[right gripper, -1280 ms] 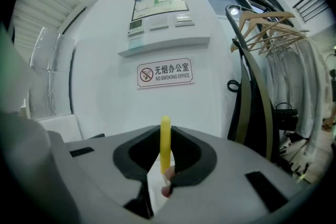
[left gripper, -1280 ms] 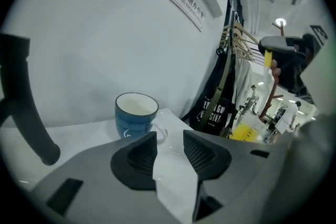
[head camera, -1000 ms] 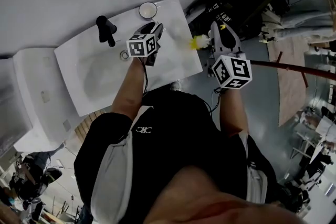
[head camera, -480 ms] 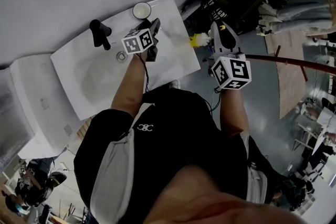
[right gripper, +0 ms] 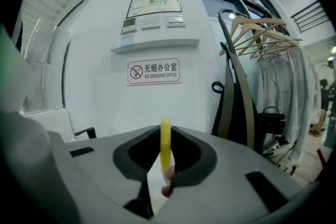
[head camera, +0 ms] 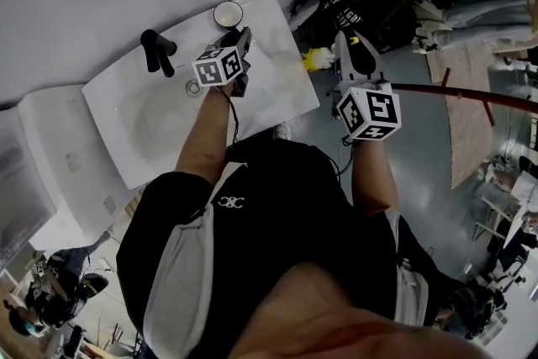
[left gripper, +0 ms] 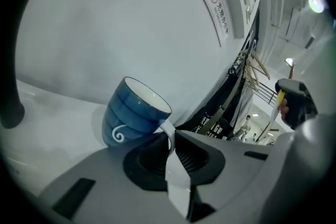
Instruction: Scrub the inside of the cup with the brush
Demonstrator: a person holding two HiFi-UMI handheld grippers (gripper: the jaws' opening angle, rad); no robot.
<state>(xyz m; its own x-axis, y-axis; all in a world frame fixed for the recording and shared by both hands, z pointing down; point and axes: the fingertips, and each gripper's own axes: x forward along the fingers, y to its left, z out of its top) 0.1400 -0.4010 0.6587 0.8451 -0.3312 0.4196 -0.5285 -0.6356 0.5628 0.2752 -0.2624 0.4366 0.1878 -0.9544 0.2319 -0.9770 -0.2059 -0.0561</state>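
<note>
Sinkside — left claw (left gripper: 170,136) closing on cup (left gripper: 134,113).

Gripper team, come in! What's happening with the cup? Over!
Left gripper jaws closing on cup handle. Right gripper shut on brush. Brush not yet in cup.

White washbasin counter (head camera: 282,71) runs along the wall, w/ an oval bowl (head camera: 155,118) sunk into it.
- Black tap (head camera: 156,51): upright on the wall-side rim, behind the bowl.
- Drain (head camera: 195,88): small metal ring, just in front of the tap, twd the person, at the bowl's edge.
- Cup (head camera: 227,13): stands upright on the flat deck, well apart from the tap along the same wall-side edge, nr the counter's far corner. Blue outside w/ white spiral, white inside, white handle.
- Deck beyond the bowl, on the cup's side of the tap: plain white surface.
</note>
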